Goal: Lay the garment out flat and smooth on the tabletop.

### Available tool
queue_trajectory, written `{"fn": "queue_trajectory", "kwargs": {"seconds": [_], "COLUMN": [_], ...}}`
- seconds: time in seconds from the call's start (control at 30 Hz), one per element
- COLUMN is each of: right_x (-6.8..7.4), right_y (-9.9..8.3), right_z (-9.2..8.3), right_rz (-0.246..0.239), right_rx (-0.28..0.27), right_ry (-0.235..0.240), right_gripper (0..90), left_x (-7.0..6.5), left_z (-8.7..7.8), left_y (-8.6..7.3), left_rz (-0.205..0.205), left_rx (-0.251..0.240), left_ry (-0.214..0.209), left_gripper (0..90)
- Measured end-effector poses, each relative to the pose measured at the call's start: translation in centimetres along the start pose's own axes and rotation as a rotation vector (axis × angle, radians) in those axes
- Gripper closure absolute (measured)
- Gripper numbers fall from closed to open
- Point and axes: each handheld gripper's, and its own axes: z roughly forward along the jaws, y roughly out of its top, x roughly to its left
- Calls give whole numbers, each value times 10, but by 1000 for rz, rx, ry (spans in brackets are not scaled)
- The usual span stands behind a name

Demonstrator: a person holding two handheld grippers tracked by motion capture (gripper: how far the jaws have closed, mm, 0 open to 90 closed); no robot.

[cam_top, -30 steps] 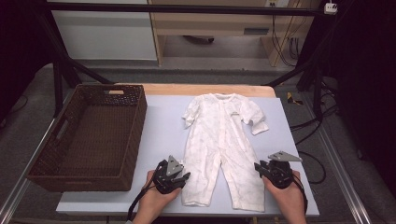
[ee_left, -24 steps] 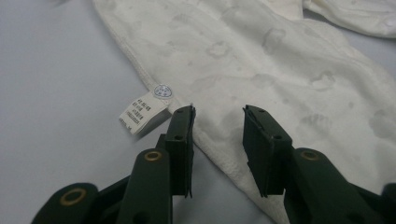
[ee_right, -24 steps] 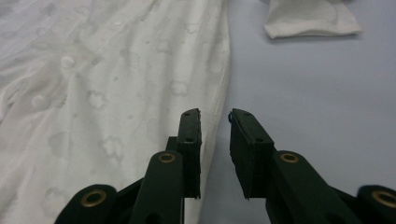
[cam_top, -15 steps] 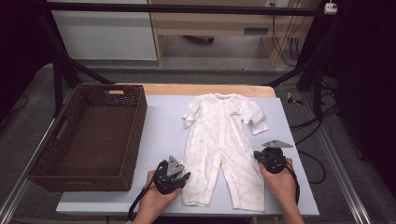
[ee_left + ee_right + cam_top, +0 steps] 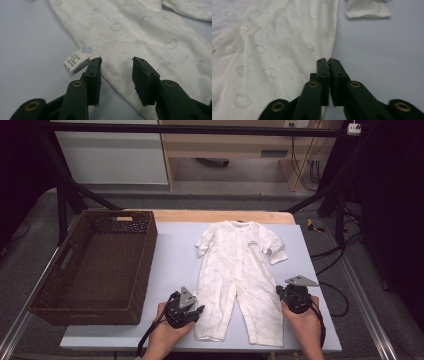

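1. Pale blue table (image 5: 175,255) fills mid-frame; basket (image 5: 95,265) at left.
2. Left gripper (image 5: 192,312), lower centre-left: jaws have just been opening, parted astride the romper (image 5: 240,275) leg's edge.
3. Romper's long axis runs top to bottom, between both hands.
4. Right gripper (image 5: 281,292), lower right: jaws nearly together beside the other leg's edge, gripping nothing.

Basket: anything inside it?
The basket looks empty: bare woven floor and inner walls in the high view. The strip behind its near wall is hidden. The romper lies beside it on the table.
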Motion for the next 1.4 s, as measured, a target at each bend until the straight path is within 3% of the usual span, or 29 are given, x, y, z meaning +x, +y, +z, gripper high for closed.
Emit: {"fn": "queue_trajectory", "kwargs": {"seconds": [0.13,0.23,0.33,0.4,0.47,0.63,0.7,0.93,1.1,1.23,1.4], "right_x": [14,33,51,60,67,78,82,90,92,93,93], "right_y": [4,7,11,14,18,23,24,22,22,22,22], "right_z": [-12,-14,-6,0,7,25,30,44,46,46,45], "right_rz": [-12,-50,-74,-81,-86,-98,-106,-145,-159,-177,-173], "right_rx": [-52,-71,-58,-56,-51,-20,-7,40,29,26,31], "right_ry": [9,66,126,149,169,209,219,213,177,162,165], "right_gripper": [644,621,607,599,590,566,545,545,659,784,797], "left_x": [-20,-38,-49,-51,-50,-52,-53,-60,-59,-57,-58], "left_z": [-2,7,21,30,35,41,42,43,44,44,42], "left_y": [14,23,28,29,29,29,28,27,29,29,29], "left_rz": [12,48,57,54,32,39,47,59,47,41,22], "left_rx": [-40,-39,-19,-9,-2,28,18,0,4,8,17], "left_ry": [-54,-82,-91,-79,-95,-101,-97,-81,-101,-110,-128], "left_gripper": [534,516,480,463,456,456,463,642,780,800,807]}}
